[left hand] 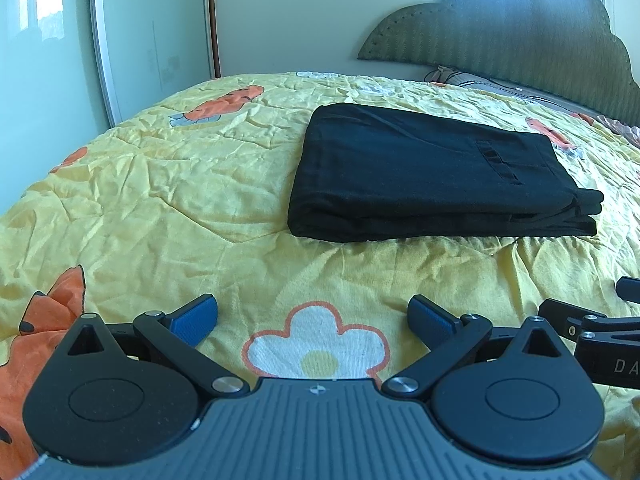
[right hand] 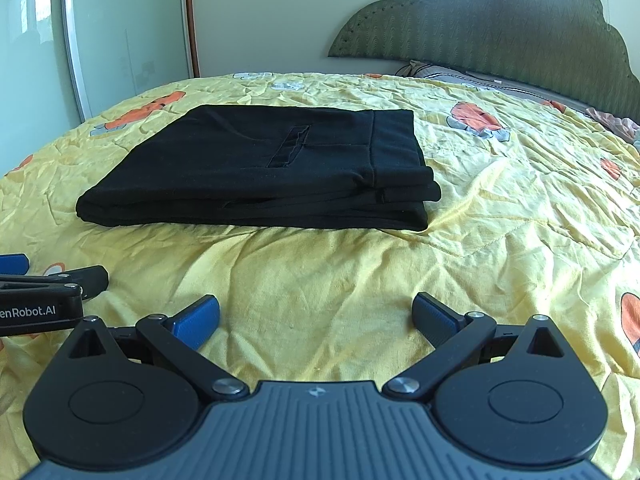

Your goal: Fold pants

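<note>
Left gripper (left hand: 313, 318): your jaws stand wide apart with nothing between them; the blue pads (left hand: 195, 320) hang low over the quilt, above a white flower print (left hand: 316, 350).
Right gripper (right hand: 316, 316): also spread wide and holding nothing; bare yellow cloth shows between its fingers.
Spacing of the tools: the two sit just beside each other; each one's tip shows at the inner edge of the other's view.
Open room: you have a broad stretch of wrinkled yellow quilt (right hand: 500, 200) between both tools and the pants, and more of it to the right of the bundle.
Edges: the quilt falls away on the left toward a pale wardrobe door (left hand: 152, 32); the green scalloped headboard (right hand: 500, 28) closes off the far right, with a pillow (left hand: 480, 80) at its foot.
Pants (right hand: 260, 164): black, lying ahead of you near the middle of the bed, well apart from both grippers.
Pants, look: folded into a flat rectangular stack of several layers; the near side shows the stacked edges, the left end is a rounded fold, and the waistband end lies to the right.
Pants, top face: a slit pocket (right hand: 290, 146) sits on the upper layer, and the surface is smooth.
</note>
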The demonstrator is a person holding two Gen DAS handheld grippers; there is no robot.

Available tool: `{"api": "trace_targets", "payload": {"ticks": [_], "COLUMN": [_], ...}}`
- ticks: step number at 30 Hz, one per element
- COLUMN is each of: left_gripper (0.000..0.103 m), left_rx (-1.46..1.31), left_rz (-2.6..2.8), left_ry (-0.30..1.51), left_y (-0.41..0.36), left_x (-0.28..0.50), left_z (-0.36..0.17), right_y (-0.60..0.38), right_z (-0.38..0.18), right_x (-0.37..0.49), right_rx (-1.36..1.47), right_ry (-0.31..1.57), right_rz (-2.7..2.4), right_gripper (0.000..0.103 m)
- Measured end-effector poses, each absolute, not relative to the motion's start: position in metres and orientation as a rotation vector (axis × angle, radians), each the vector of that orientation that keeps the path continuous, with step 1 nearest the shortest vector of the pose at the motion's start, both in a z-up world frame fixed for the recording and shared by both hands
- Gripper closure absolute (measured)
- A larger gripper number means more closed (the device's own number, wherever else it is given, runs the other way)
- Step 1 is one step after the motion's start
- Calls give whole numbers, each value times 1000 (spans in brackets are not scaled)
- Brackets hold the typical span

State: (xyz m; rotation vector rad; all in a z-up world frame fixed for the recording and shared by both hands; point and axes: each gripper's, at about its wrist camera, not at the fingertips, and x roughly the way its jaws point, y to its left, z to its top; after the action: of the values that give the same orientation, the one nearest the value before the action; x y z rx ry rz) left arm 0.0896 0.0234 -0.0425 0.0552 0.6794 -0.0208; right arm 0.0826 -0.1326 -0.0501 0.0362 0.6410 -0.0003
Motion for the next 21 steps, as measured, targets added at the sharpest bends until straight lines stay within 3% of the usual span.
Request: {"api": "trace_targets", "payload": {"ticks": [21], "left_gripper": [0], "left_rx": [83], "left_rz": [-38], "left_ry": [670], "left_y": [19], "left_x": [90], "left_z": [-43], "right_y": [-137], "right_z": [-51], "right_x": [82], "right_rx": [58], "right_ry": [640], "right_rz": [-59], "right_gripper": [0]}}
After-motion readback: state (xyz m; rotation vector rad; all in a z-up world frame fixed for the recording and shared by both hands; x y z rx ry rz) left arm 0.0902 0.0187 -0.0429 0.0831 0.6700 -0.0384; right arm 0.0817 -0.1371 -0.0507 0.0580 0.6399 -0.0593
